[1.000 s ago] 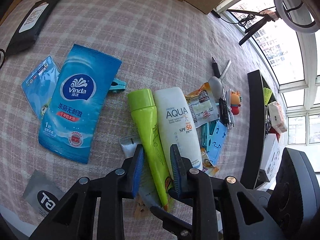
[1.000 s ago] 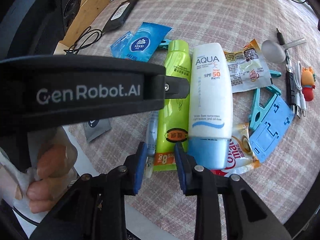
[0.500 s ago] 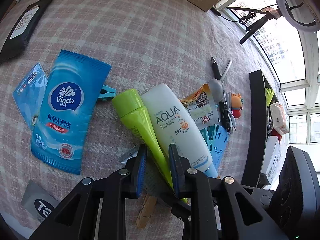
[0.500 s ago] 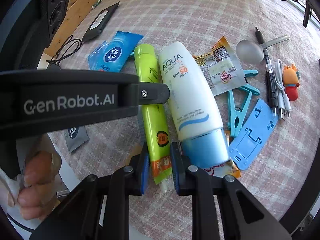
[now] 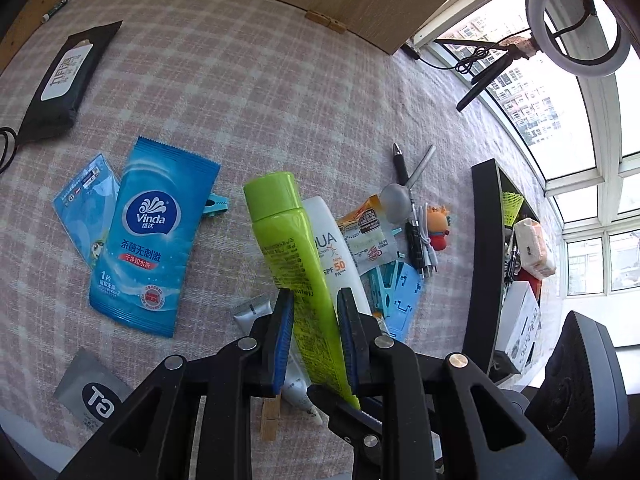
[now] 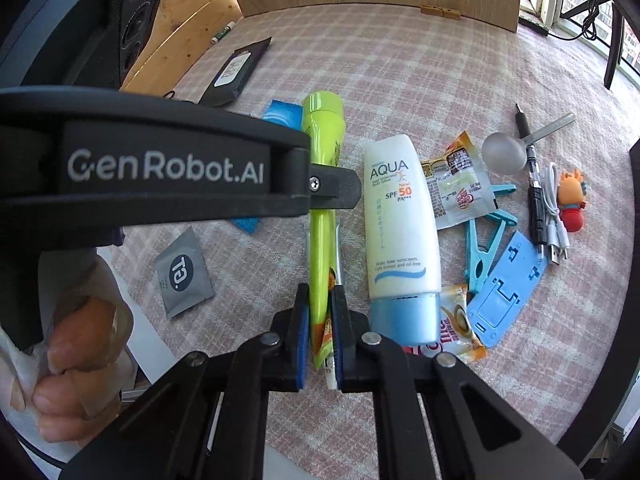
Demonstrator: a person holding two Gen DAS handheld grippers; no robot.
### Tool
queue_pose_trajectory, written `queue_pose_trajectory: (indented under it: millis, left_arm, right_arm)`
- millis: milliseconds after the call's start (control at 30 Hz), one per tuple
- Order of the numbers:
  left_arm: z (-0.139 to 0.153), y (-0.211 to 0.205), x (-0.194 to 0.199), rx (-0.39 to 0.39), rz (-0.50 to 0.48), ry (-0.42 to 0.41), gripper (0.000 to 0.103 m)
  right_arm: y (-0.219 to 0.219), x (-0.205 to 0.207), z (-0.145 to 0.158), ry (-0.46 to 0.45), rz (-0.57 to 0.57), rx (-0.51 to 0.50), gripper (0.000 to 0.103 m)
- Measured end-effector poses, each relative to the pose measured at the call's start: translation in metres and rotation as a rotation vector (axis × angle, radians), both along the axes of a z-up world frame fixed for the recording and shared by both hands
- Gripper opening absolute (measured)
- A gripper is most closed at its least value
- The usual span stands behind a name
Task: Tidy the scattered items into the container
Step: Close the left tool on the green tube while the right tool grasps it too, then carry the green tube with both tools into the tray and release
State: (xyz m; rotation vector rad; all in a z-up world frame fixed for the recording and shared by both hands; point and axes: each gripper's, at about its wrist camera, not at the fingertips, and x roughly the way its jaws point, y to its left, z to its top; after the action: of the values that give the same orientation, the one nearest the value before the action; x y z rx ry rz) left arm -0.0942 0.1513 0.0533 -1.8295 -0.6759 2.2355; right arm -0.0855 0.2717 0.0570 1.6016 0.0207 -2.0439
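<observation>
A lime-green tube hangs tilted above the pink checked cloth, cap end away from me. My left gripper is shut on its middle, both blue pads pressed against it. In the right wrist view the green tube runs down to its flat crimped tail. There my right gripper is closing, its pads on that tail. A white AQUA sunscreen tube lies flat just right of it. A small silver tube lies under the green one, mostly hidden.
A blue Vinda wipes pack, a black wipes pack and a grey sachet lie to the left. Blue pegs, a phone stand, spoon, pen, cable and toy lie right. A black-walled box stands at the right edge.
The green tube has come up off the cloth, away from the sunscreen tube. The right jaws have narrowed onto its tail. Both grippers have risen.
</observation>
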Motion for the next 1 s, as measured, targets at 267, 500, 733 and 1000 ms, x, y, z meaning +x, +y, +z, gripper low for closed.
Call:
queue_pose_trajectory:
  millis: [267, 500, 733, 1000]
  left_arm:
    - [0.038, 0.073, -0.023, 0.004, -0.127, 0.087, 0.017]
    - [0.071, 0.188, -0.043, 0.027, -0.319, 0.153, 0.016]
    - [0.105, 0.331, -0.038, 0.078, -0.557, 0.207, 0.015]
    - [0.103, 0.467, -0.017, 0.061, -0.753, 0.199, 0.016]
  right_arm:
    - [0.05, -0.009, 0.036, 0.063, -0.134, -0.026, 0.007]
    - [0.148, -0.002, 0.066, 0.136, -0.335, -0.021, 0.007]
    - [0.254, 0.034, 0.084, 0.197, -0.577, 0.013, 0.007]
    - [0.366, 0.082, 0.097, 0.205, -0.812, 0.109, 0.008]
